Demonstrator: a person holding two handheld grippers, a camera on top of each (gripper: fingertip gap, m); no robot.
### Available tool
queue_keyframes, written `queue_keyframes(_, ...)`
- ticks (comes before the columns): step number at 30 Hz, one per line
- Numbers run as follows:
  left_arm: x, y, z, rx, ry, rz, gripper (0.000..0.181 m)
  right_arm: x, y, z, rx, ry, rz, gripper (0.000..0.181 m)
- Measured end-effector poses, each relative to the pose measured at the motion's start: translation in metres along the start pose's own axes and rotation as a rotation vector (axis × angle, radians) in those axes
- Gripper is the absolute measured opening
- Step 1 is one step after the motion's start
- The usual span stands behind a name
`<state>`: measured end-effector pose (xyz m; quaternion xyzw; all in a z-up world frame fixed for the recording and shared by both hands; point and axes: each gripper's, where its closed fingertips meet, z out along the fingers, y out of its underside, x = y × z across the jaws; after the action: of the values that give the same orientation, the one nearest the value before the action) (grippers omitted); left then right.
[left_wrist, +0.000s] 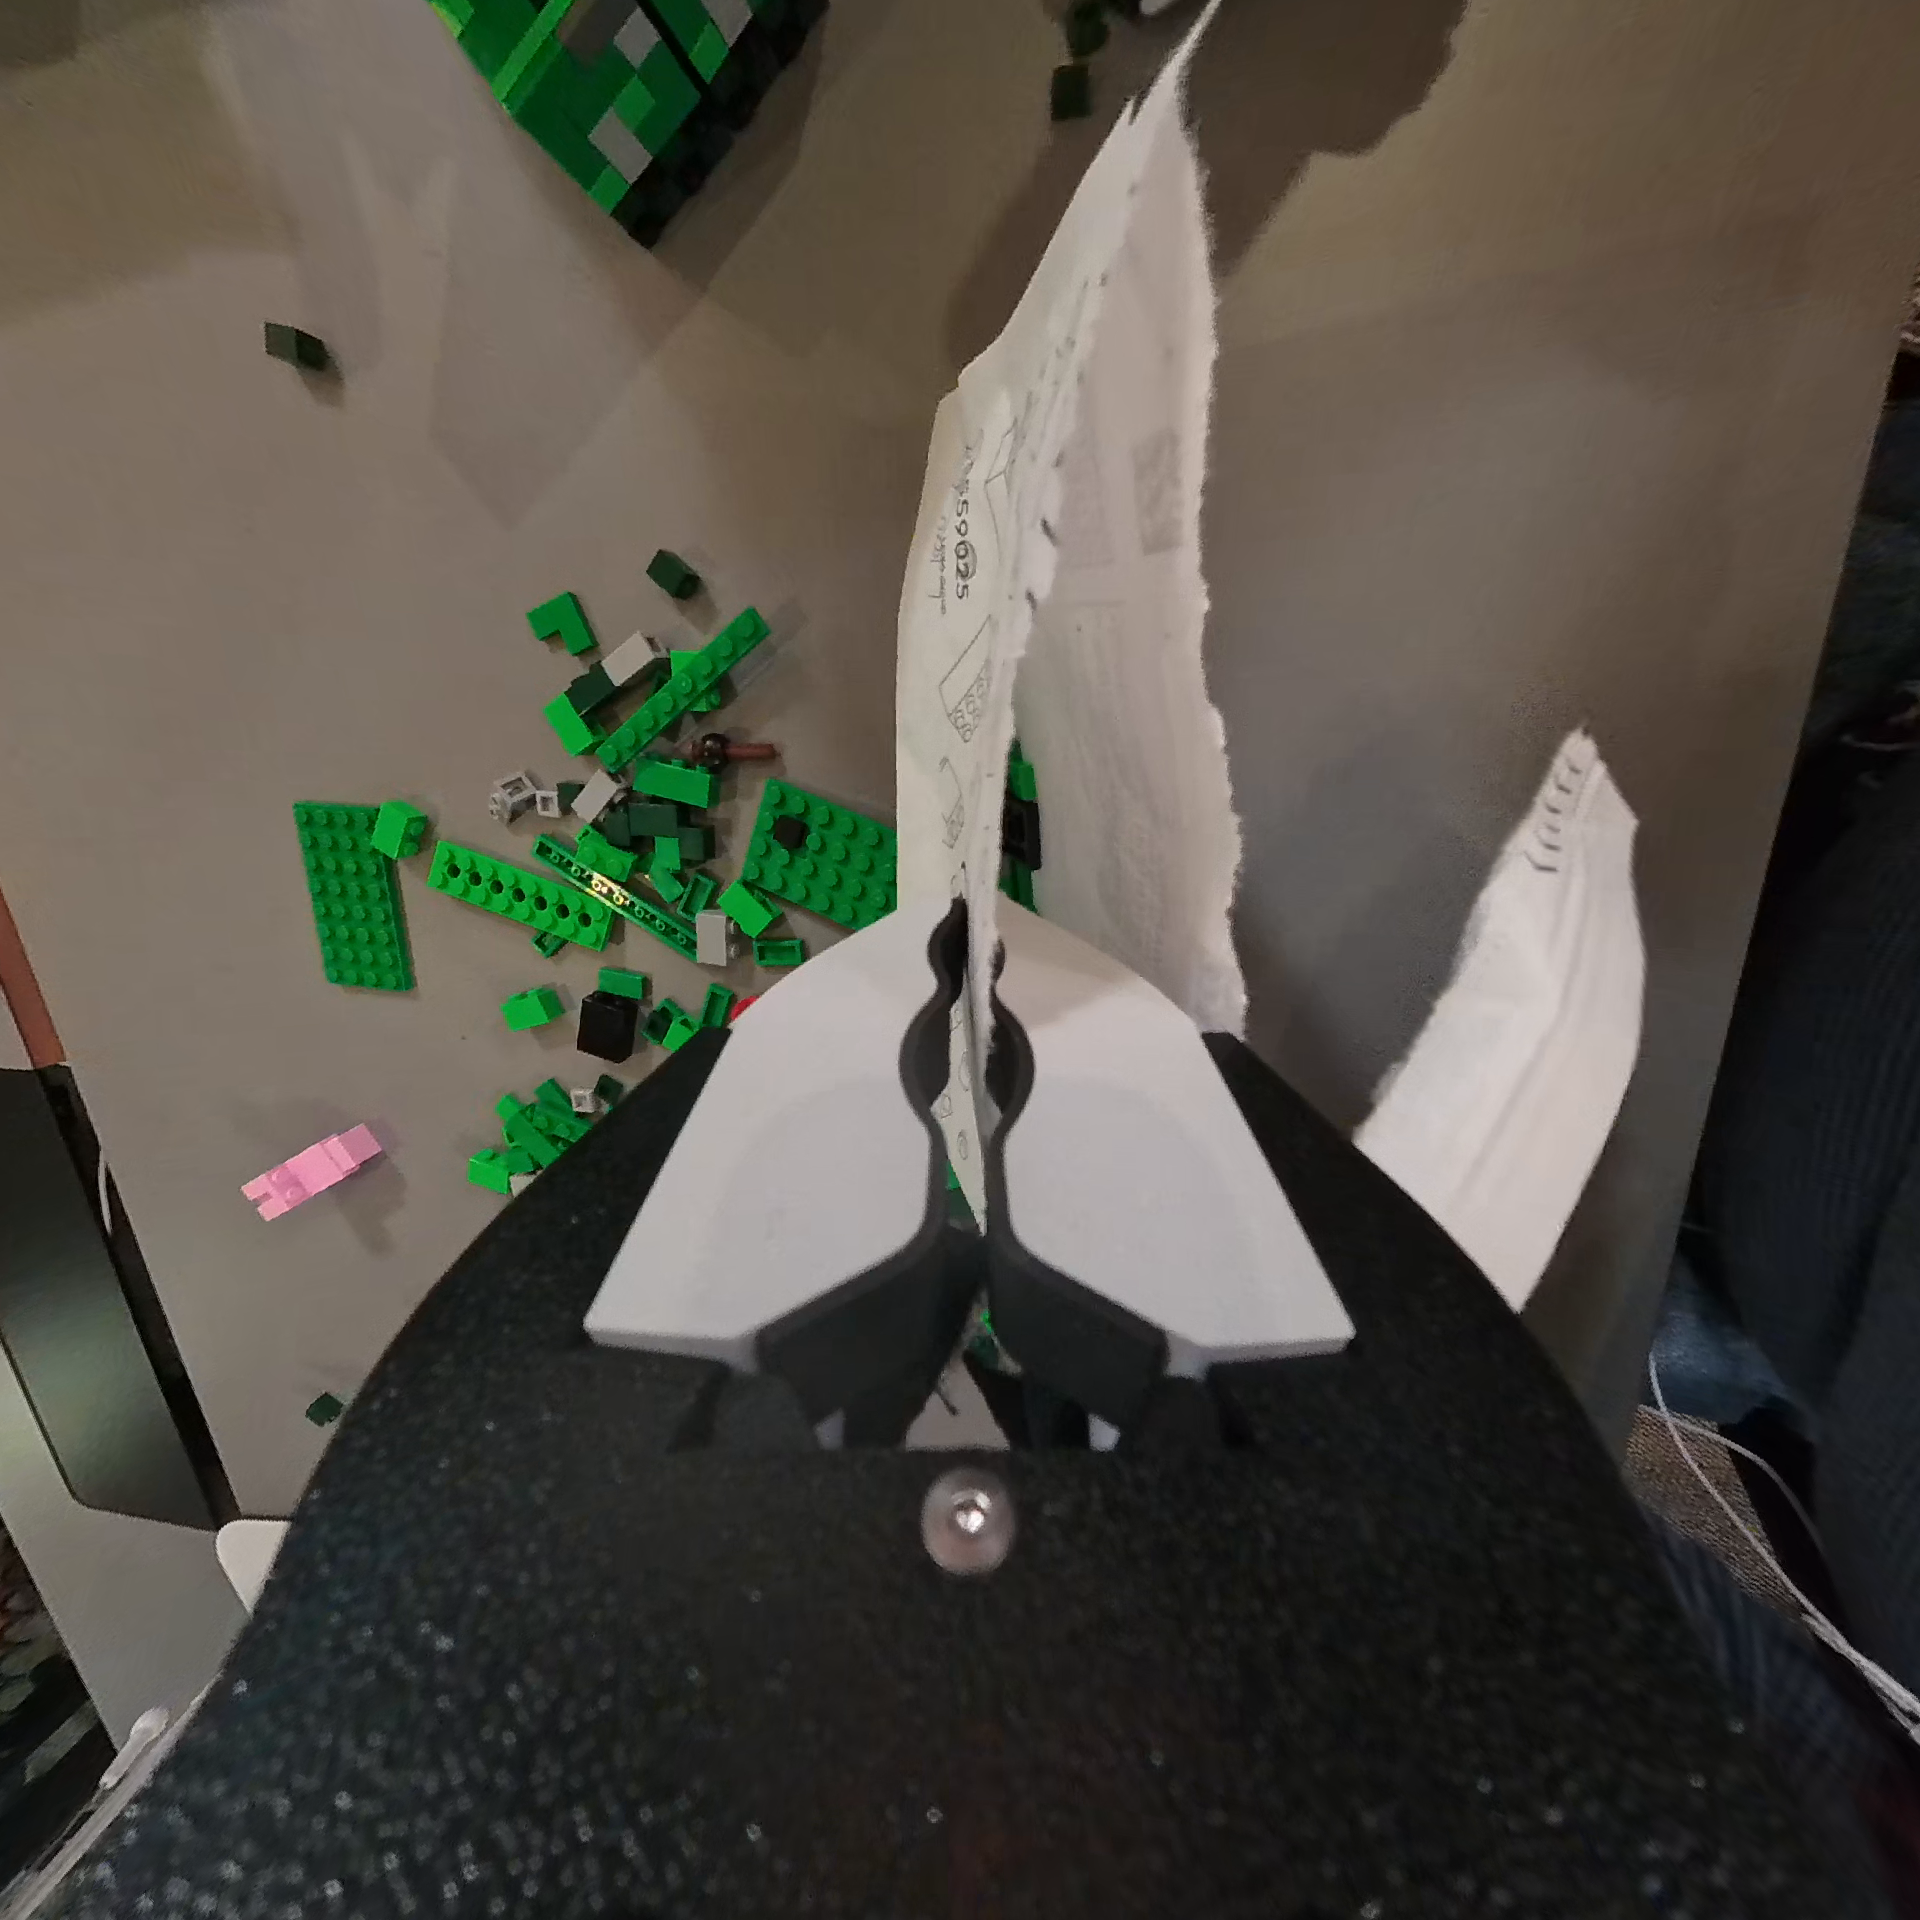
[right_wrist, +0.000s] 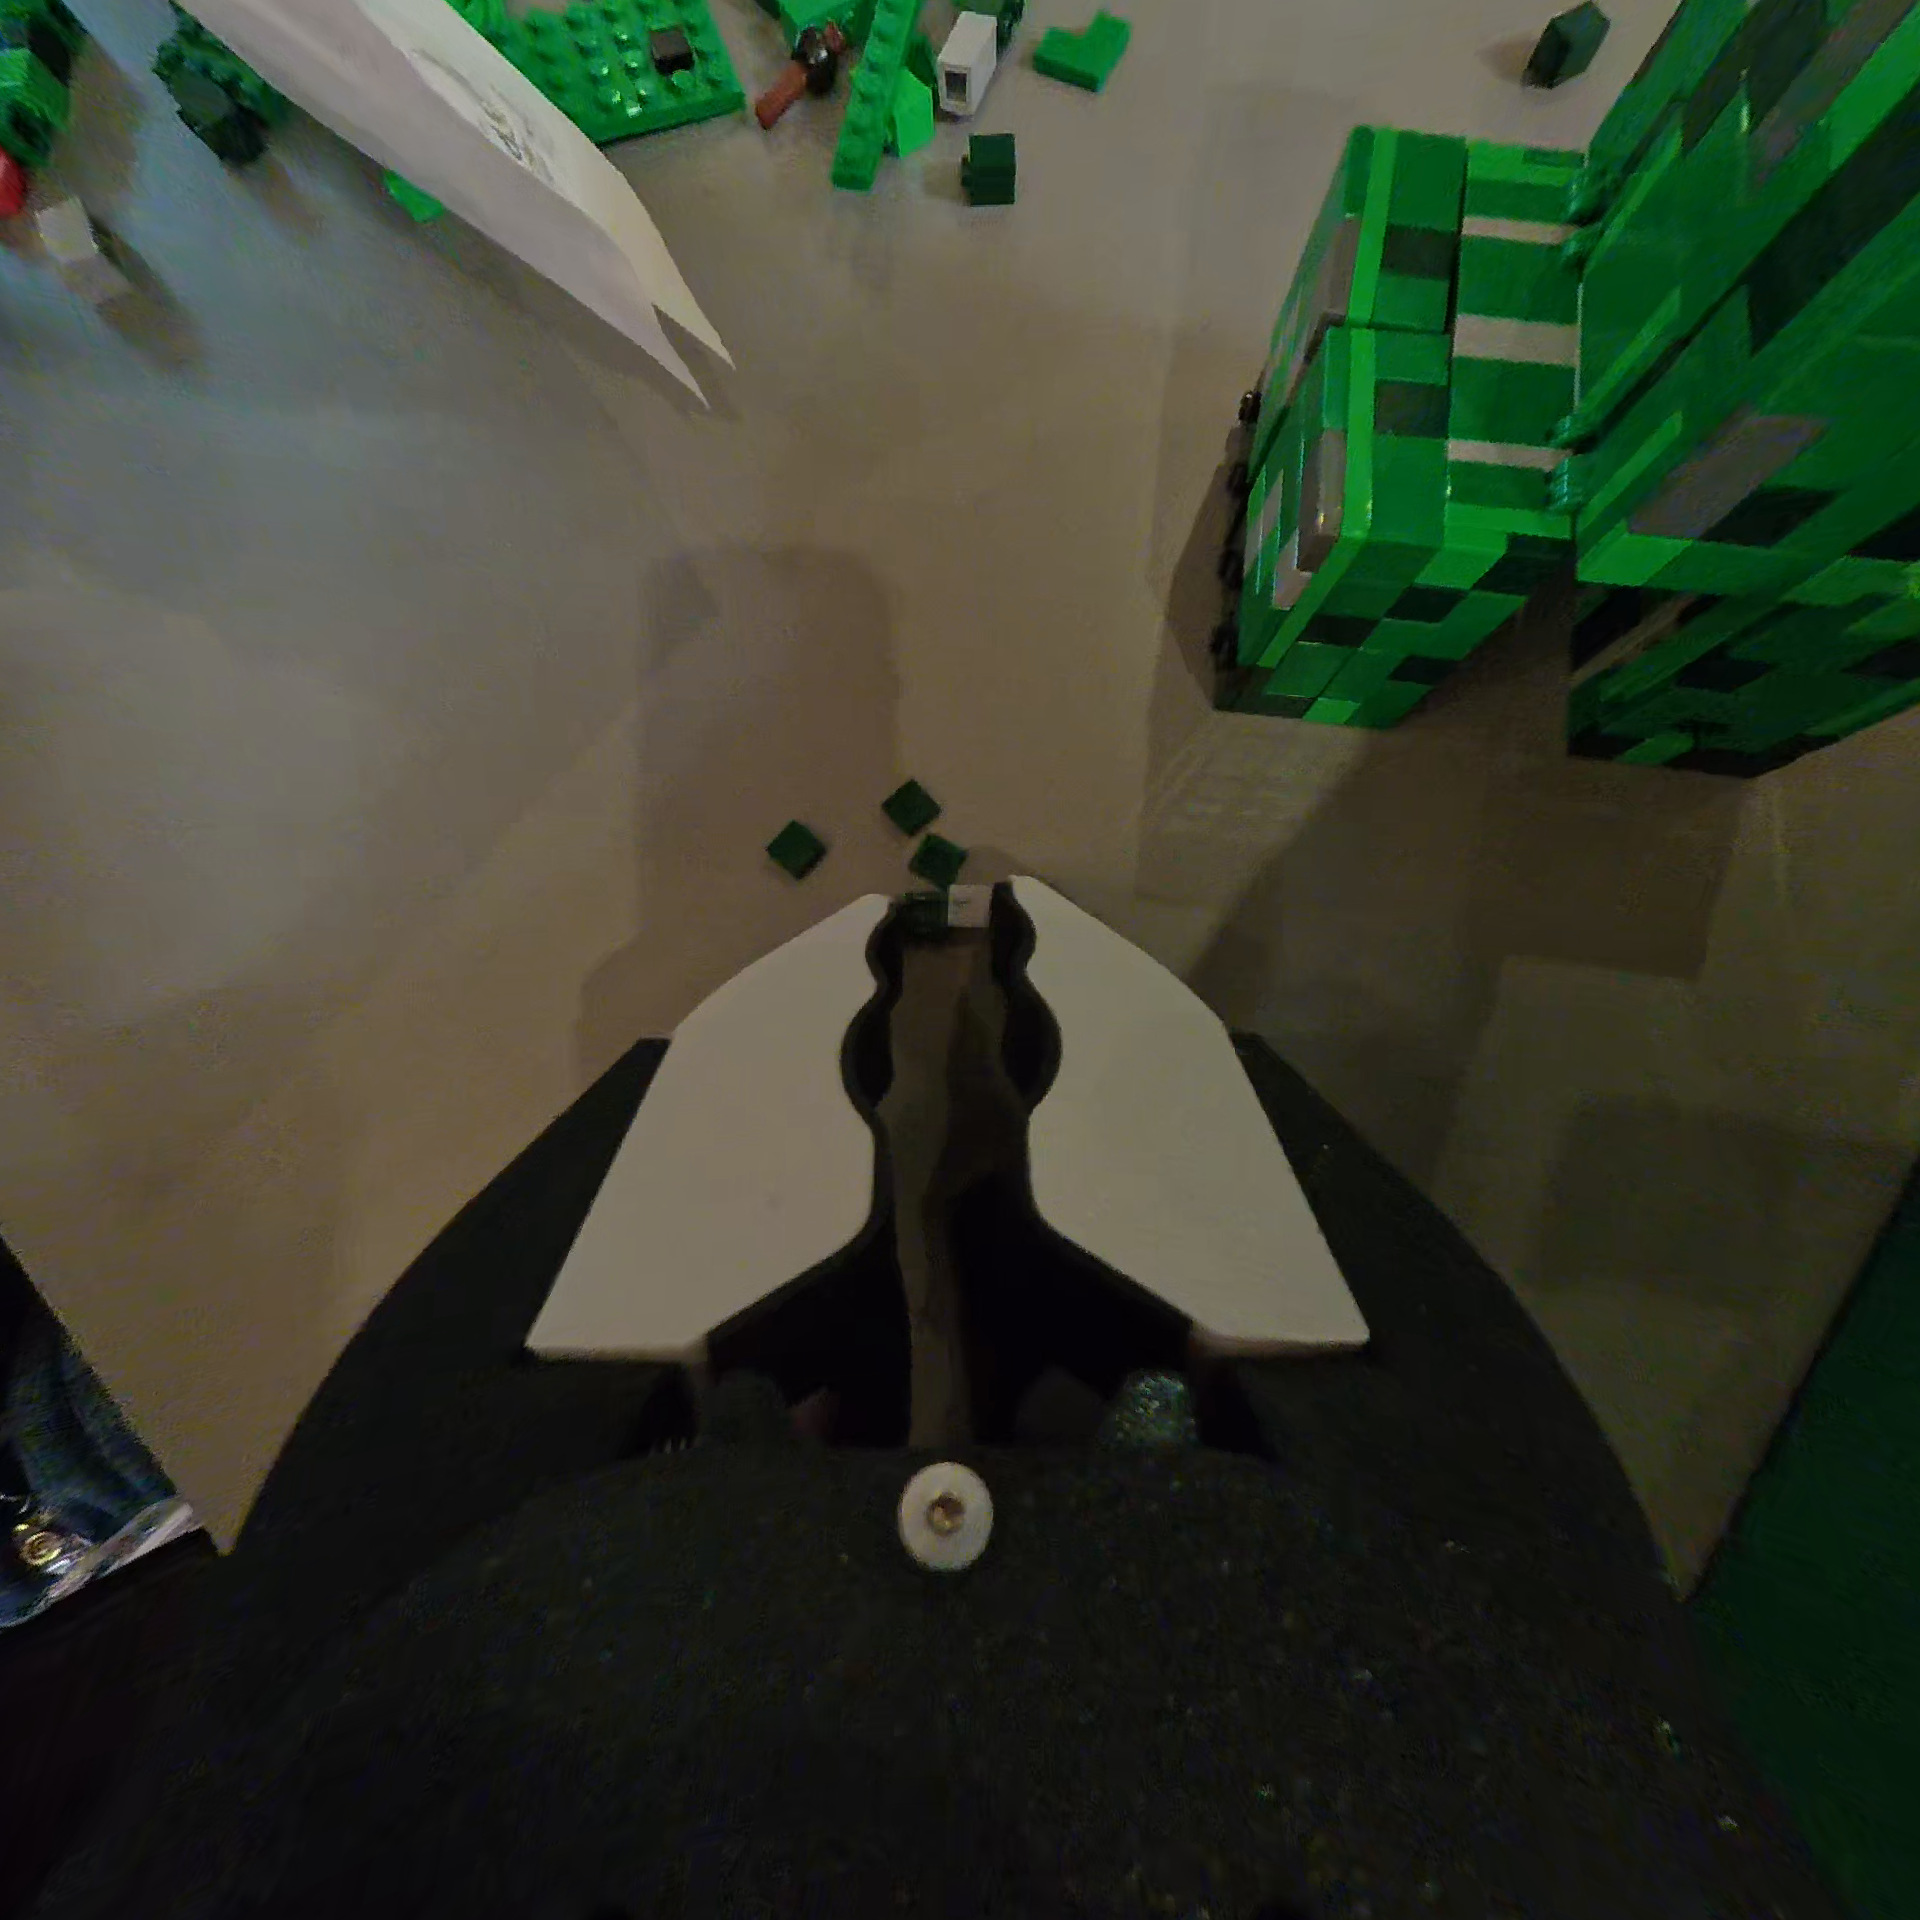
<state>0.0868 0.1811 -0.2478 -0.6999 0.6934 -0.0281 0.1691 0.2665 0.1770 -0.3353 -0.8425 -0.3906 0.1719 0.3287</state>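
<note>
Fingers of my left gripper (left_wrist: 975, 935) pinch the torn paper sheet (left_wrist: 1091, 582) upright, clearing the loose green bricks (left_wrist: 623, 831); my right gripper (right_wrist: 951, 906) clamps a small dark-green piece (right_wrist: 928, 914) above the table (right_wrist: 416, 727).

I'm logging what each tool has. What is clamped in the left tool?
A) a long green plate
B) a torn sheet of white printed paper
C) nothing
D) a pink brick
B: the left tool is shut on the torn white paper, which rises from between its fingers, while the pink brick lies on the table.
</note>
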Motion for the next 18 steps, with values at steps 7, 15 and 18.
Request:
queue_keyframes(7,-0.001,0.000,0.001,0.001,0.002,-0.002,0.000,-0.001,-0.005,-0.003,-0.004,0.026,-0.034,0.016)
queue_keyframes(15,-0.003,0.000,0.003,-0.010,-0.011,-0.012,0.000,-0.068,-0.111,-0.057,0.345,-0.037,-0.194,0.016)
queue_keyframes(18,-0.003,-0.001,0.004,-0.018,-0.021,-0.011,0.000,-0.104,-0.147,-0.068,0.439,-0.115,-0.238,0.016)
